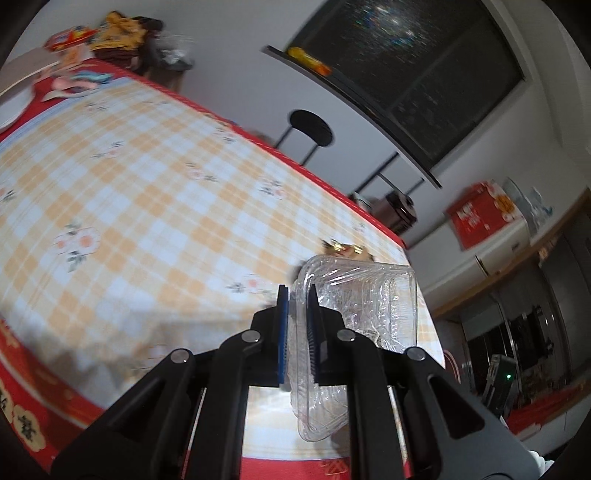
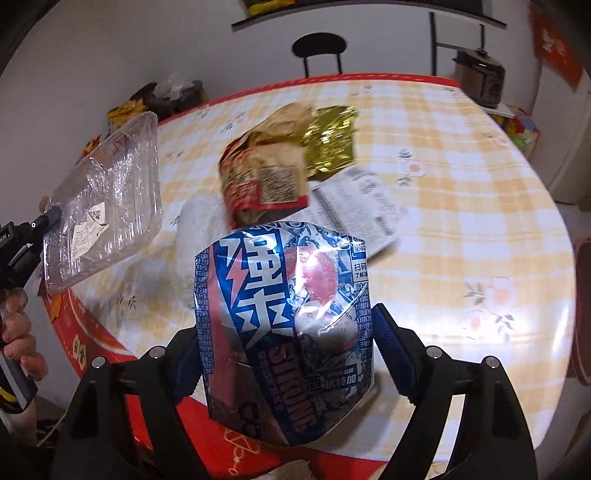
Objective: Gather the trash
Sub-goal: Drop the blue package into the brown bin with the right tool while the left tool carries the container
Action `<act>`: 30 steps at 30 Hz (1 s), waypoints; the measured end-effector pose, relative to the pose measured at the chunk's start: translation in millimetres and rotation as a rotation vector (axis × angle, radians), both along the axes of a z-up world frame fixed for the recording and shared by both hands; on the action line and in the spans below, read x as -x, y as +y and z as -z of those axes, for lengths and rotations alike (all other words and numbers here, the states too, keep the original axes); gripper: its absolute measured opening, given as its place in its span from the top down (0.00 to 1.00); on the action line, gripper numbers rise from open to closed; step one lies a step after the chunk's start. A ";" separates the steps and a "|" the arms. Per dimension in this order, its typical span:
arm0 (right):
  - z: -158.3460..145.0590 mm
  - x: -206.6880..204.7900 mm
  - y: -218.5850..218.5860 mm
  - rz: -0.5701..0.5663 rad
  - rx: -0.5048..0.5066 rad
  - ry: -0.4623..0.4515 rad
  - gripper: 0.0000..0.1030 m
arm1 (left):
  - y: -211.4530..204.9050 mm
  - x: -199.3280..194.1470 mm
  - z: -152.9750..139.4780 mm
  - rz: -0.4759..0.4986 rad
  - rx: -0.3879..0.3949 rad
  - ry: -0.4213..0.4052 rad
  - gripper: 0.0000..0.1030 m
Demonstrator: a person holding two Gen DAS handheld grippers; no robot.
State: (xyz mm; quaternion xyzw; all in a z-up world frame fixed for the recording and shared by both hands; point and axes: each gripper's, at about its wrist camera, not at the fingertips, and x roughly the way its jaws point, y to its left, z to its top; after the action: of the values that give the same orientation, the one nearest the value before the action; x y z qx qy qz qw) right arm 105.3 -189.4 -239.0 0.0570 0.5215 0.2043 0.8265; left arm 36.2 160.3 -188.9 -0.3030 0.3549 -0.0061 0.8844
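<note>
Both grippers loaded; free room lies right and far-left on the table.

The left gripper (image 1: pixel 297 302) is clamped on a clear plastic container (image 1: pixel 354 314) that hangs over the table's near left corner, blocking passage there. The right gripper (image 2: pixel 284 332) grips a blue snack bag (image 2: pixel 284 317), which hides the cloth just ahead of it. Beyond that bag, mid-table, a brown paper bag (image 2: pixel 269 166), a gold wrapper (image 2: pixel 328 144) and a printed sheet (image 2: pixel 362 206) sit bunched together. The checked tablecloth (image 2: pixel 480 206) to their right lies bare, as does the wide stretch in the left view. A clutter pile (image 1: pixel 122 33) and plate (image 1: pixel 13 107) crowd the far end; a black chair (image 2: pixel 319 48) stands behind the table.
</note>
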 end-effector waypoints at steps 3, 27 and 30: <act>-5.3 5.8 -31.1 0.064 -0.011 -0.015 0.22 | -26.2 -15.4 -4.7 0.055 -0.003 -0.008 0.87; -21.9 21.1 -336.6 0.538 -0.053 -0.133 0.22 | -272.1 -97.7 -45.0 0.331 -0.085 -0.047 0.87; -19.7 18.1 -366.9 0.571 -0.055 -0.139 0.23 | -305.1 -107.3 -46.7 0.342 -0.108 -0.046 0.87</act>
State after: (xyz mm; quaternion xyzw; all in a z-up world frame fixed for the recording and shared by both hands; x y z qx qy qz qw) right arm 87.1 -556.3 -219.2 0.2094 0.4208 -0.0190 0.8824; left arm 143.5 -144.8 -142.1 -0.1900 0.3809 -0.1445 0.8933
